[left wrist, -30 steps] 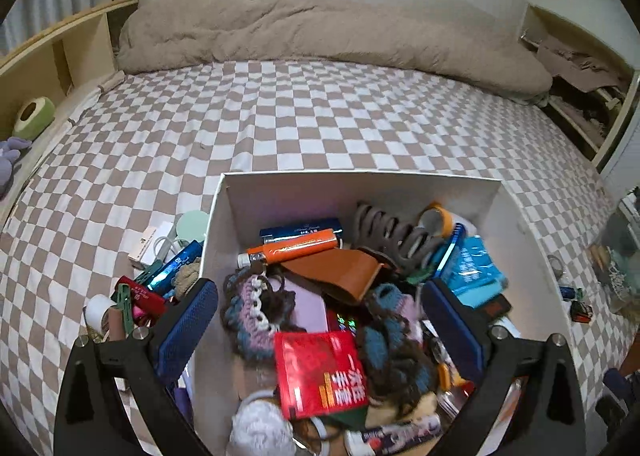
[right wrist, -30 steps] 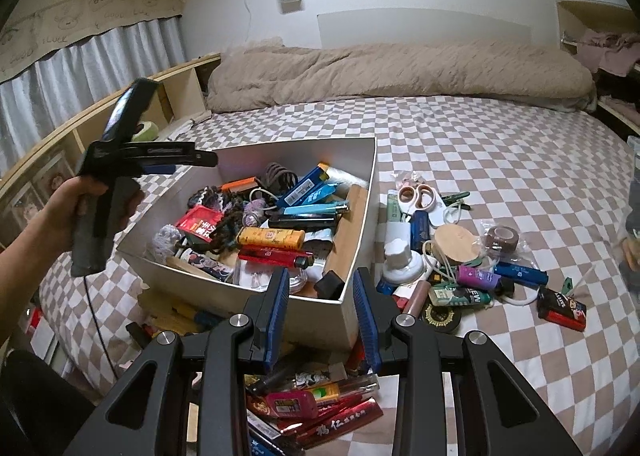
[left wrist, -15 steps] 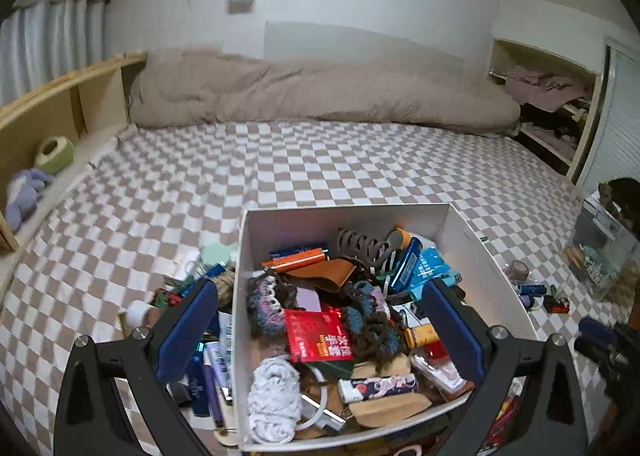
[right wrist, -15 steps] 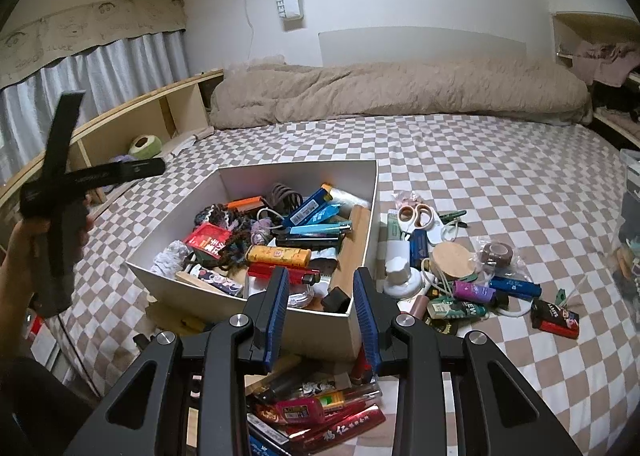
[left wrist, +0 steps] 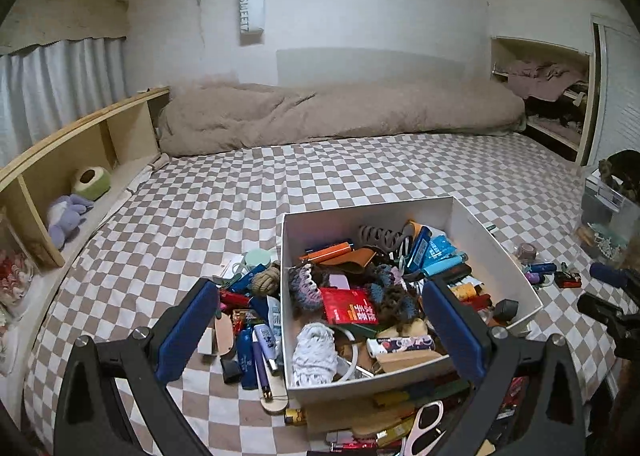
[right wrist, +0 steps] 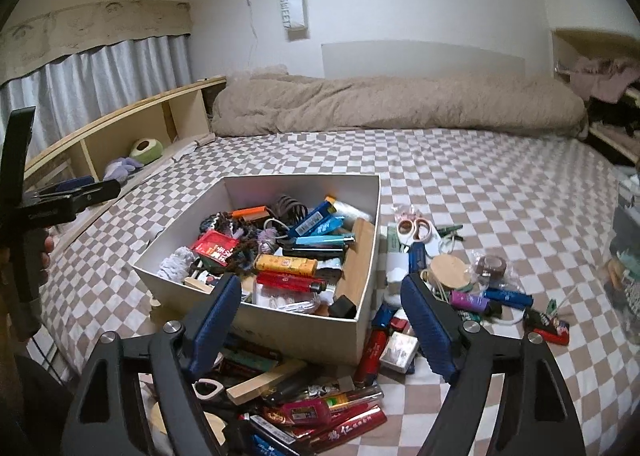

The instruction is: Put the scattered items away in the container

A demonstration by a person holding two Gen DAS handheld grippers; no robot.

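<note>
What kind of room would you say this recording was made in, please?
Most likely a bedroom: the white box sits on a bed with a checkered sheet, a rumpled beige duvet lies along the wall, and a curtained window stands behind a wooden shelf.

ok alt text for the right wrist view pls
The right tool hangs open and empty, its jaws just opened, over the near edge of a white box crammed with small items on a checkered bed. More clutter surrounds the box; the left tool shows at far left.
</note>
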